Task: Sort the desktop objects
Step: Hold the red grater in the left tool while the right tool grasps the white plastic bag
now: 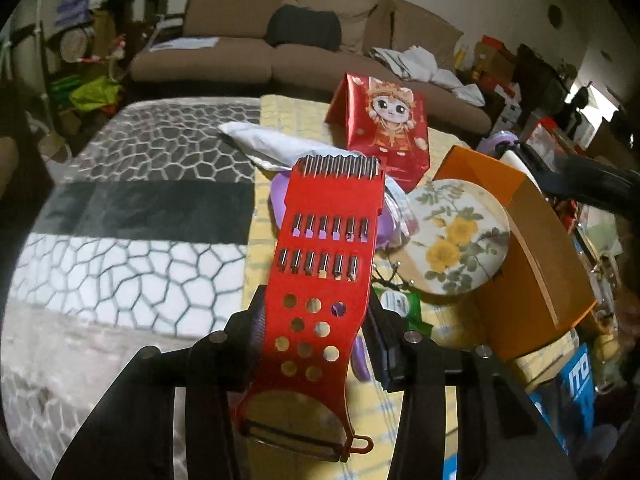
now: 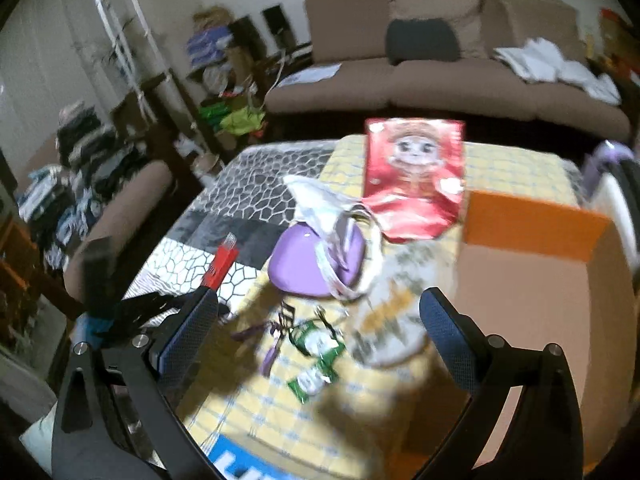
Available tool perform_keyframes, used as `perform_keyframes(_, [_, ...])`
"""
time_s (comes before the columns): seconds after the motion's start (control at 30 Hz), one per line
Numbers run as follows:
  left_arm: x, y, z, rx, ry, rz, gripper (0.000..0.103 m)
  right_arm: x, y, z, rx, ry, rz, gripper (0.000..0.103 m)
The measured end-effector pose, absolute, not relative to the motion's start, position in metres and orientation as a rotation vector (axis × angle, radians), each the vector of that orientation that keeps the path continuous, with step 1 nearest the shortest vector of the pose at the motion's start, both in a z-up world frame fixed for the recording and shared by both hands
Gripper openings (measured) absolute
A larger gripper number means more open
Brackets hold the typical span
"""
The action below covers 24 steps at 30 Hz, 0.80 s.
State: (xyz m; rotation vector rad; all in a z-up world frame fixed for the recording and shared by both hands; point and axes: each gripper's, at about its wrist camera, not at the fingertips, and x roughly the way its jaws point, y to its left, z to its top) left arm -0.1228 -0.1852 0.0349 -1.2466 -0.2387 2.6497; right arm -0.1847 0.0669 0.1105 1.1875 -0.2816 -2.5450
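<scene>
My left gripper (image 1: 314,328) is shut on a red plastic grater (image 1: 328,240) with metal blades, held by its long sides above the table. The grater's tip (image 2: 222,260) shows at the left of the right wrist view. My right gripper (image 2: 318,328) stands open with nothing between its fingers. It hovers over a green packet (image 2: 316,364) and a round floral plate (image 2: 394,320). The floral plate (image 1: 456,240) leans against an orange box (image 1: 532,264). A purple dish (image 2: 304,268) with white wrappers on it lies beyond.
A red cartoon gift bag (image 2: 416,176) stands at the back of the yellow checked cloth (image 2: 280,412). A grey and white patterned mat (image 1: 132,216) covers the left side. A blue box (image 1: 576,392) sits at the near right. A brown sofa (image 1: 288,52) stands behind.
</scene>
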Motion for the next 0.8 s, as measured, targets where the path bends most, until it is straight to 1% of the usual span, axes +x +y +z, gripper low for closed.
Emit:
perform_keyframes(0.03, [-0.117, -0.187, 0.036, -1.239, -0.286, 2.646, 0.045, -0.199, 0.058, 0.102, 1.221, -0.266, -2.520, 0.090])
perform_keyframes(0.1, [-0.112, -0.189, 0.037, -1.237, -0.325, 2.643, 0.045, -0.222, 0.043, 0.082, 1.288, -0.235, -2.489, 0.069])
perform_keyframes(0.17, [-0.109, -0.189, 0.036, -1.244, -0.333, 2.640, 0.045, -0.244, 0.029, 0.056, 1.384, -0.171, -2.483, 0.060])
perform_keyframes(0.23, [-0.109, -0.189, 0.035, -1.248, -0.332, 2.631, 0.045, -0.261, 0.019, 0.030, 1.472, -0.106, -2.488, 0.055])
perform_keyframes(0.27, [-0.108, -0.190, 0.035, -1.244, -0.322, 2.634, 0.045, -0.266, 0.017, 0.021, 1.500, -0.095, -2.489, 0.045])
perform_keyframes(0.3, [-0.107, -0.189, 0.036, -1.242, -0.310, 2.640, 0.045, -0.270, 0.016, 0.014, 1.523, -0.091, -2.491, 0.028])
perform_keyframes(0.37, [-0.106, -0.190, 0.036, -1.240, -0.297, 2.642, 0.045, -0.272, 0.016, 0.008, 1.528, -0.098, -2.491, 0.010])
perform_keyframes(0.47, [-0.106, -0.191, 0.038, -1.246, -0.309, 2.633, 0.045, -0.271, 0.017, 0.018, 1.454, -0.100, -2.516, 0.010])
perform_keyframes(0.57, [-0.107, -0.190, 0.044, -1.234, -0.311, 2.632, 0.045, -0.263, 0.017, 0.047, 1.345, -0.083, -2.553, 0.010])
perform_keyframes(0.7, [-0.107, -0.186, 0.066, -1.213, -0.284, 2.639, 0.045, -0.247, 0.032, 0.109, 1.191, -0.154, -2.584, 0.010])
perform_keyframes(0.8, [-0.110, -0.177, 0.098, -1.174, -0.239, 2.651, 0.045, -0.233, 0.053, 0.170, 1.056, -0.175, -2.629, 0.009])
